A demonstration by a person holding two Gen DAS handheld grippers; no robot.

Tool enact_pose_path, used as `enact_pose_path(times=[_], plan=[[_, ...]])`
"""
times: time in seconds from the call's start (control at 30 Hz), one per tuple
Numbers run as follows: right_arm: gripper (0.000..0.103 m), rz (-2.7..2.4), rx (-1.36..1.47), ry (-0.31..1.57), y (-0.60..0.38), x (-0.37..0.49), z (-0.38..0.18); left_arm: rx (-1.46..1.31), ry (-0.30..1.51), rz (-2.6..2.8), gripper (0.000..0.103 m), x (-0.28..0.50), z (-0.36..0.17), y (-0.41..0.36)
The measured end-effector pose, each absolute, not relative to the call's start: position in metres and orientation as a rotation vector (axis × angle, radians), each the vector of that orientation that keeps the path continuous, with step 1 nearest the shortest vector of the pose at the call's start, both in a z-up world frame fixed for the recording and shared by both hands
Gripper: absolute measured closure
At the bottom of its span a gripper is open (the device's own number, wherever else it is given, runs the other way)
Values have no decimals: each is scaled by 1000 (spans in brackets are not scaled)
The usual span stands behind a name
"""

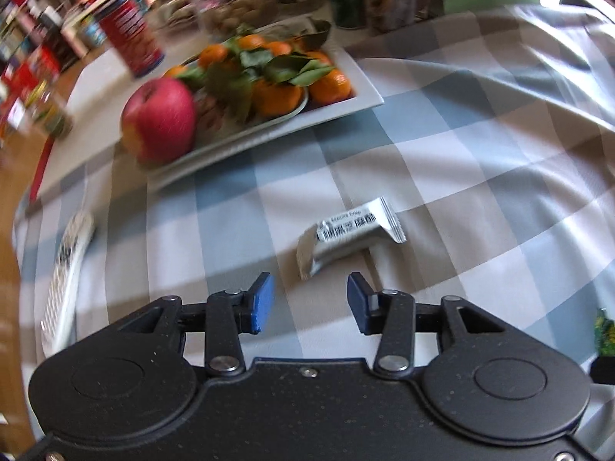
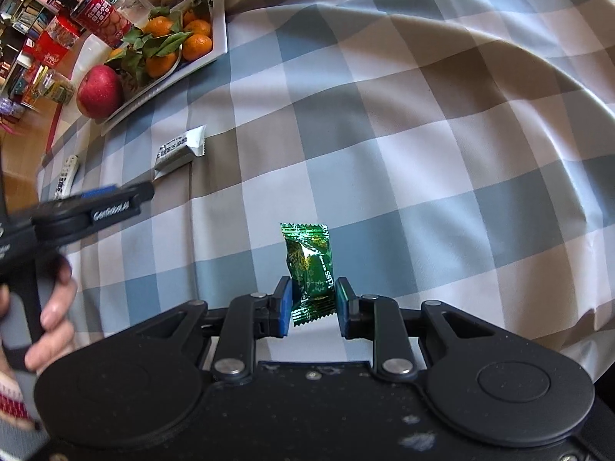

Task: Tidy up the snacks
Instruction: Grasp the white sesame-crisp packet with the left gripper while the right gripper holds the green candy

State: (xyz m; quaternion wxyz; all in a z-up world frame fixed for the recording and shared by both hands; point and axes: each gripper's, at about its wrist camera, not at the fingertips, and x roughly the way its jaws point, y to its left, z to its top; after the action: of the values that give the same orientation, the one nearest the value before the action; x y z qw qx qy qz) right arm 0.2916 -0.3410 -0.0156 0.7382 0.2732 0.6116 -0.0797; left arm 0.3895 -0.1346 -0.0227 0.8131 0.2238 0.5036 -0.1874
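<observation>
A silver snack packet [image 1: 348, 236] lies on the checked tablecloth just ahead of my left gripper [image 1: 310, 299], which is open and empty; the packet sits slightly beyond the fingertips. It also shows in the right wrist view [image 2: 178, 151]. My right gripper [image 2: 313, 303] is shut on a green foil candy [image 2: 310, 265], which sticks up forward between the blue pads. The left gripper [image 2: 115, 196] shows at the left edge of the right wrist view, held by a hand. The green candy peeks in at the right edge of the left wrist view [image 1: 604, 332].
A white rectangular tray [image 1: 357, 92] holds a red apple [image 1: 159, 119] and leafy mandarins [image 1: 276, 77]. A red can [image 1: 128, 30], jars and bottles stand behind it. A white remote [image 1: 67, 269] lies near the table's left edge.
</observation>
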Motion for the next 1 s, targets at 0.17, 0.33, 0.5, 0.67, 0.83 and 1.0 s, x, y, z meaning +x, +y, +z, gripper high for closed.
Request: enact_pose_path(times=[0.17, 0.33, 0.5, 0.67, 0.83, 1.0], plan=[[78, -159, 597, 1353, -338, 293, -17, 563, 1044, -426, 50, 401, -35, -141], [78, -145, 608, 1368, -338, 295, -20, 581, 1043, -483, 50, 409, -42, -152], [78, -151, 639, 1386, -342, 295, -24, 624, 1037, -511, 50, 416, -50, -167], [78, -150, 645, 1399, -341, 297, -27, 587, 1058, -535, 50, 425, -54, -176], [78, -147, 646, 1406, -340, 299, -29, 492, 1109, -545, 51, 435, -55, -177], [78, -163, 652, 1406, -342, 300, -32, 301, 1255, -510, 75, 445, -53, -163]])
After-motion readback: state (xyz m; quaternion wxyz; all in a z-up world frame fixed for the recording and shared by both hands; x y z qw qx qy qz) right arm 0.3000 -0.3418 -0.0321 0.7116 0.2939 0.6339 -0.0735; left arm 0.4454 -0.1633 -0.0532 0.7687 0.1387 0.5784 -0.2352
